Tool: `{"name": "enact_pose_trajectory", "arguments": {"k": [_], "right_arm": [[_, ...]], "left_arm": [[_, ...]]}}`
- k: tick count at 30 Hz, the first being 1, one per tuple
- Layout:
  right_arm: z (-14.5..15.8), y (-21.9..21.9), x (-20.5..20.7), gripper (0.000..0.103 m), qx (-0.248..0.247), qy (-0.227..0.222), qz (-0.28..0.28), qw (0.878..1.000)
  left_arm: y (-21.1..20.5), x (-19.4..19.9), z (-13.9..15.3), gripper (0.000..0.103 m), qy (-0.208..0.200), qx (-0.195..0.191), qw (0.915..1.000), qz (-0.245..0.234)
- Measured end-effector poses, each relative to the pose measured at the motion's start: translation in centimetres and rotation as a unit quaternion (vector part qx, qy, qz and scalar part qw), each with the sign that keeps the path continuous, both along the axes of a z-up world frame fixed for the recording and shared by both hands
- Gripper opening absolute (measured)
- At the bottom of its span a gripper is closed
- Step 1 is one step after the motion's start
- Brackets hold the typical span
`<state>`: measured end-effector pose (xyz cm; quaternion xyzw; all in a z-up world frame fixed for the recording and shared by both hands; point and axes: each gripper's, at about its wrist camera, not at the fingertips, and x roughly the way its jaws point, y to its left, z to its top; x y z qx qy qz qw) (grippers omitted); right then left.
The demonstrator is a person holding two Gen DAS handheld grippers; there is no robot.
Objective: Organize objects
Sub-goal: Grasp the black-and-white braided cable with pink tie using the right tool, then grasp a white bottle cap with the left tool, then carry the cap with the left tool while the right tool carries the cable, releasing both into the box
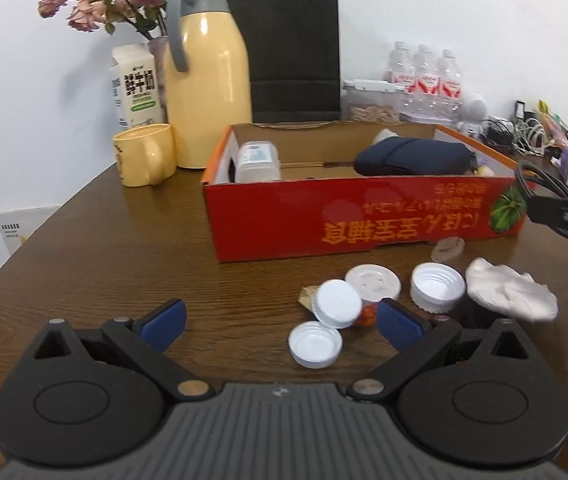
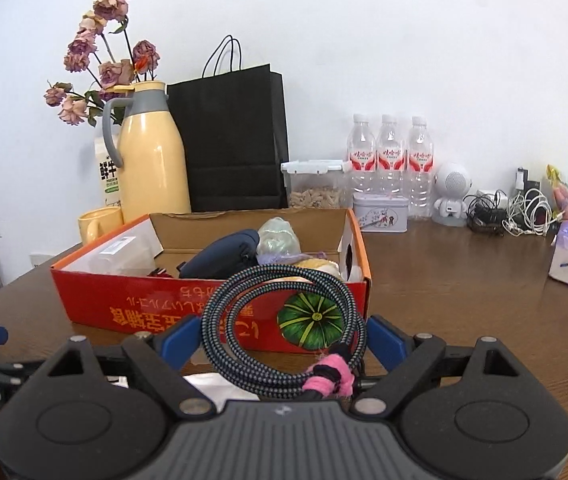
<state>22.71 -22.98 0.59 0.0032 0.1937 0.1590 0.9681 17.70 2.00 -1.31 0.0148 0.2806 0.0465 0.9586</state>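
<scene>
A: Where is the coiled black-and-teal braided cable (image 2: 284,320)?

B: Between the blue-padded fingers (image 2: 181,338) of the right gripper (image 2: 284,338), lifted in front of the red cardboard box (image 2: 155,304); a pink tie (image 2: 330,376) binds the coil; the fingers stand wide and touch its sides, clamped on it.

A: And the left gripper (image 1: 279,320)?

B: Its fingers (image 1: 398,322) are spread wide over the brown wooden bench (image 1: 123,248), nothing between them; just ahead lie white plastic caps (image 1: 316,344), a small capped bottle (image 1: 338,304) and a crumpled white tissue (image 1: 512,290), near the box's front wall.

A: What sits inside the box?

B: A navy pouch (image 1: 412,156) and a clear plastic container (image 1: 257,162); a yellow thermos jug (image 1: 207,92) stands behind, towards the bench's far edge.
</scene>
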Motion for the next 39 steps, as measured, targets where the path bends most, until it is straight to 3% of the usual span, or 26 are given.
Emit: {"name": "enact_pose_trajectory", "arguments": {"k": [3, 5, 11, 13, 14, 30, 39], "right_arm": [[0.0, 0.1, -0.2, 0.089, -0.003, -0.005, 0.002, 1.000], [0.0, 0.2, -0.2, 0.089, -0.004, -0.005, 0.003, 1.000], [-0.1, 0.3, -0.4, 0.089, -0.006, -0.006, 0.004, 1.000], [-0.1, 0.3, -0.4, 0.089, -0.006, -0.007, 0.005, 1.000], [-0.2, 0.4, -0.4, 0.089, -0.007, -0.007, 0.006, 1.000], [-0.1, 0.3, -0.7, 0.089, -0.005, -0.015, 0.011, 1.000], [2.1, 0.4, -0.9, 0.089, -0.003, -0.046, 0.028, 0.999]], "left_arm": [[-0.1, 0.1, -0.2, 0.103, 0.008, 0.000, 1.0000, 0.000], [-0.1, 0.1, -0.3, 0.095, 0.011, -0.005, 0.9999, -0.005], [-0.1, -0.1, -0.6, 0.060, 0.026, -0.017, 0.9993, -0.021], [-0.1, 0.0, -0.8, 0.034, 0.034, -0.022, 0.9988, -0.029], [-0.1, 0.1, -0.9, 0.030, 0.038, -0.026, 0.9984, -0.033], [0.3, -1.7, 0.5, 0.029, -0.027, -0.046, 0.9986, 0.004], [-1.1, -1.4, 4.8, 0.029, -0.087, -0.034, 0.9956, -0.016]]}}
